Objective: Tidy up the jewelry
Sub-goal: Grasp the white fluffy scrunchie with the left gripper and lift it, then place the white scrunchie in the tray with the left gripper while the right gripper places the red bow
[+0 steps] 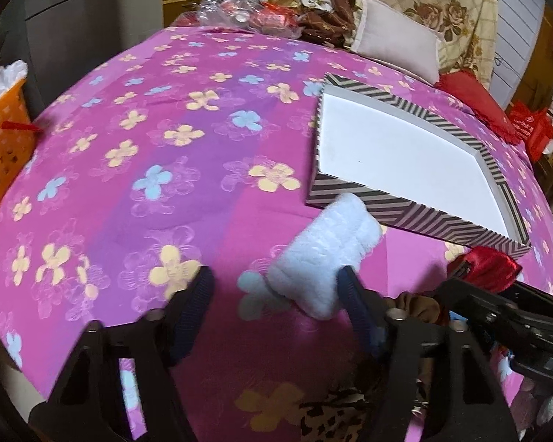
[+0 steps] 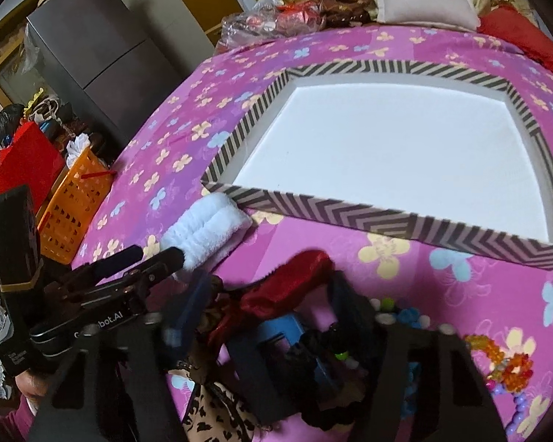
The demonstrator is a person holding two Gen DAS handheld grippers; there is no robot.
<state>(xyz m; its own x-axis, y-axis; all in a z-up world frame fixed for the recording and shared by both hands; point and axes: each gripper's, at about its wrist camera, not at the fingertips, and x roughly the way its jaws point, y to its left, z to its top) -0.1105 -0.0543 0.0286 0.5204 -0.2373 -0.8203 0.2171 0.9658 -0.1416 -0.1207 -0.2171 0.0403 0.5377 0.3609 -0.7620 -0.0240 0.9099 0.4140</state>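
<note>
A white fluffy hair band [image 1: 324, 246] lies on the pink flowered bedspread, one end against the striped tray [image 1: 405, 217]. My left gripper [image 1: 276, 298] stands open over its near end; the right finger touches it and the left finger is well apart. In the right wrist view a red satin scrunchie [image 2: 287, 283] sits between the jaws of my right gripper [image 2: 269, 302]. It leans on the right finger, while the blurred left finger is off it. The tray [image 2: 350, 217] is lined in white and holds nothing.
Under the right gripper lie a blue box [image 2: 287, 331], loose beads [image 2: 402, 313], an orange bead bracelet [image 2: 512, 364] and leopard-print fabric [image 2: 210, 412]. An orange basket [image 1: 3, 147] stands off the bed's left edge. Pillows [image 1: 398, 44] and clutter fill the far end.
</note>
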